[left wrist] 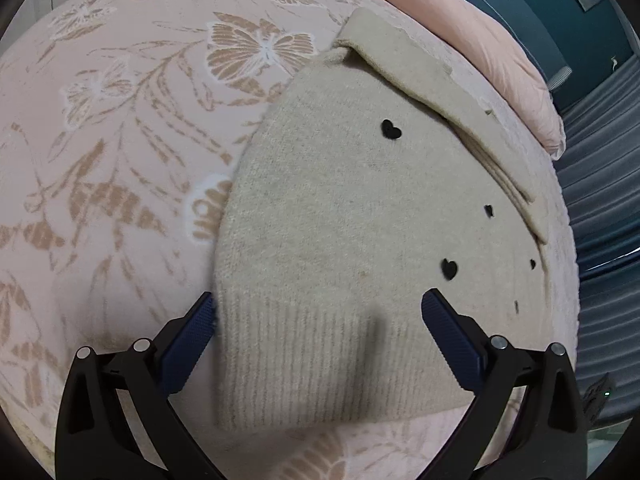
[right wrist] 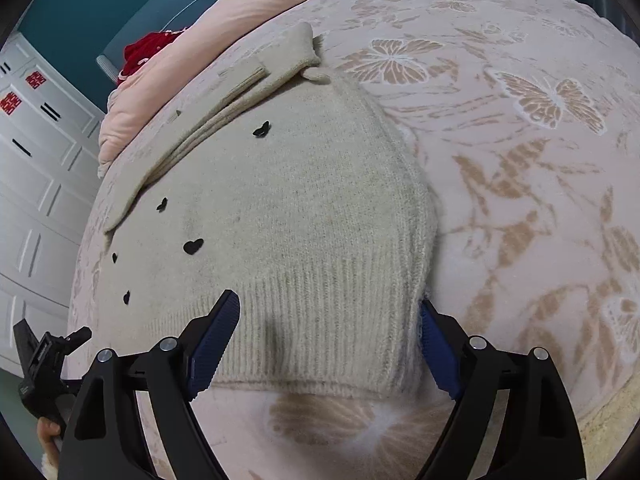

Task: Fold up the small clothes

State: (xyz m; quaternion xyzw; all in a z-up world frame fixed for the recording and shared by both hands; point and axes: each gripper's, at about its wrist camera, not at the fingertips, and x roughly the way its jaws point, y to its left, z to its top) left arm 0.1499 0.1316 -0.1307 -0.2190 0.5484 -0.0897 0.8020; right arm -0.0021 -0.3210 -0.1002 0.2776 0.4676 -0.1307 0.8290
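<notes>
A pink bedspread (left wrist: 120,160) with butterfly print fills both views, a quilt (right wrist: 248,4) bunched along its far edge. On it lies a beige knit sweater (left wrist: 340,208) dotted with black hearts (left wrist: 391,129), its sleeve (left wrist: 440,92) folded across the top. The sweater's long axis runs from the ribbed hem (right wrist: 332,320) at six o'clock toward twelve.

The left gripper (left wrist: 318,308) hangs over the hem's left corner, jaws spread wide with nothing pinched. The right gripper (right wrist: 330,308) straddles the right corner, likewise wide, its three-o'clock finger at the side edge. Each hand looks equally near its own corner, so the next fold likely lifts the hem toward twelve.
</notes>
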